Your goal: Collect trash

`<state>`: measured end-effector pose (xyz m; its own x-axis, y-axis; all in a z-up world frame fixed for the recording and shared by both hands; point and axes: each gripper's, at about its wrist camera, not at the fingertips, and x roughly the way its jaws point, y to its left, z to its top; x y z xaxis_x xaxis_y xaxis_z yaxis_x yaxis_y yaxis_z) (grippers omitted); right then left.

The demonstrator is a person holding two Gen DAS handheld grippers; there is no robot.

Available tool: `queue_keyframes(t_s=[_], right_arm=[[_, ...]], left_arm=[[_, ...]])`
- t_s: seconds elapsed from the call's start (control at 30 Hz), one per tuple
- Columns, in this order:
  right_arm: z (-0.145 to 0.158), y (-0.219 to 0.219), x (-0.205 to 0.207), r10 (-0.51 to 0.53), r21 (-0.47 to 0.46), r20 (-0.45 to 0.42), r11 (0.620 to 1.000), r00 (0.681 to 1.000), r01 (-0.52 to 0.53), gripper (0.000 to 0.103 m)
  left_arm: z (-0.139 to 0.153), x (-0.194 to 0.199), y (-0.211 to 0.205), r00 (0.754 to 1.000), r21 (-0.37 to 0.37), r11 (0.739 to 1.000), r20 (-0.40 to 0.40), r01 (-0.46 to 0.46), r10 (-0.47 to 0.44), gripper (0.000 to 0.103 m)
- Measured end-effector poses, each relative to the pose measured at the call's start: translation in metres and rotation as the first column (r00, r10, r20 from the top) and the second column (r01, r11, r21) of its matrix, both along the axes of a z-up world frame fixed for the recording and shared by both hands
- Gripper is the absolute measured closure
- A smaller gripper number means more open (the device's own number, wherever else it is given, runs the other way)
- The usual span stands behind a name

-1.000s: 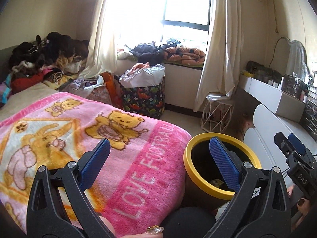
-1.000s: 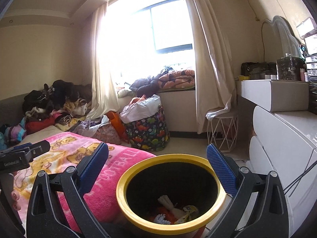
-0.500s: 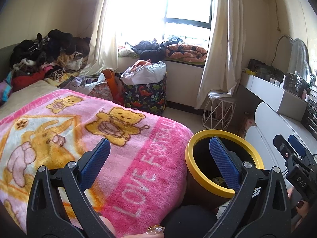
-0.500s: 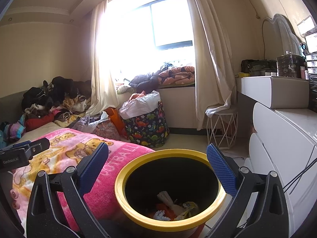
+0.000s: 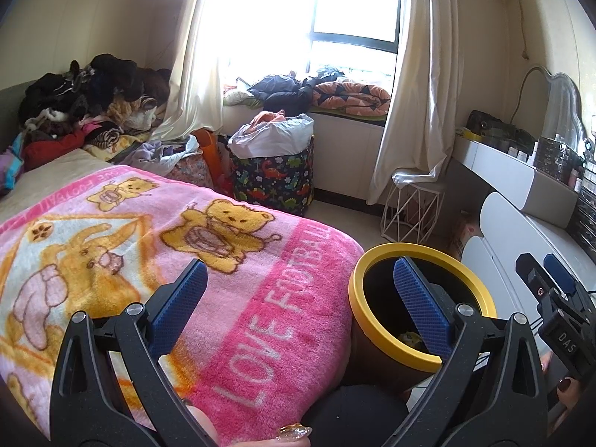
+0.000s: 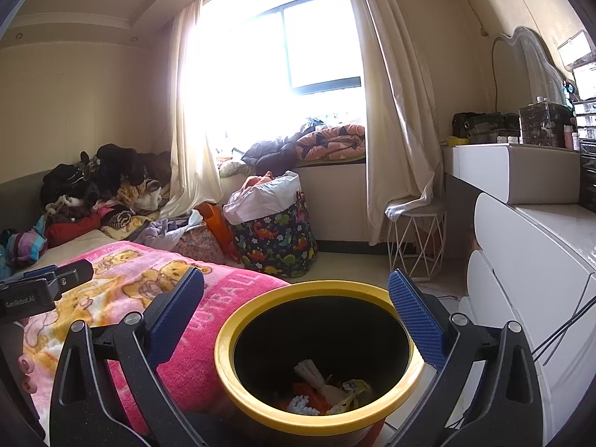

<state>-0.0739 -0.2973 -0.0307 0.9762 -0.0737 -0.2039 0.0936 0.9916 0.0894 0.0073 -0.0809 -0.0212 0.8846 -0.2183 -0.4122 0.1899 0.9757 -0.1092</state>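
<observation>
Both the left gripper (image 5: pixel 298 298) and right gripper (image 6: pixel 296 298) have jaws wide apart, holding nothing. A careless bump could tip the yellow-rimmed bin (image 6: pixel 316 419) beside the bed's corner.

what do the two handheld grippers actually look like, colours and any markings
Both the left gripper and right gripper have black plastic A-shaped frames with silver screws and blue textured pads on the fingers. Seen from the opposite camera, the left one carries a "GenRobot.AI" label, the right one "DAS". The hand holding the right one has dark red nails.
</observation>
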Motion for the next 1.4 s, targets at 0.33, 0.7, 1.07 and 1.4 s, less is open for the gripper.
queue_keyframes(t_s=[0.33,0.7,1.07,1.4], right_arm=[[0.0,-0.001,0.0,-0.001,0.0,0.002,1.0,1.0,0.001,0.007],[0.0,-0.002,0.001,-0.001,0.0,0.002,1.0,1.0,0.001,0.007],[0.001,-0.002,0.0,0.006,0.004,0.002,1.0,1.0,-0.006,0.007],[0.011,0.123,0.079,0.432,0.07,-0.211,0.901,0.877,-0.428,0.006]], left_arm=[[-0.001,0.0,0.0,1.0,-0.001,1.0,0.001,0.0,0.0,0.011],[-0.002,0.0,0.001,1.0,-0.002,1.0,0.0,-0.001,0.001,0.011],[-0.006,0.002,-0.001,0.999,0.043,0.999,-0.035,-0.029,0.03,0.011],[-0.017,0.011,0.14,0.901,-0.005,0.915,-0.178,-0.404,0.396,0.011]])
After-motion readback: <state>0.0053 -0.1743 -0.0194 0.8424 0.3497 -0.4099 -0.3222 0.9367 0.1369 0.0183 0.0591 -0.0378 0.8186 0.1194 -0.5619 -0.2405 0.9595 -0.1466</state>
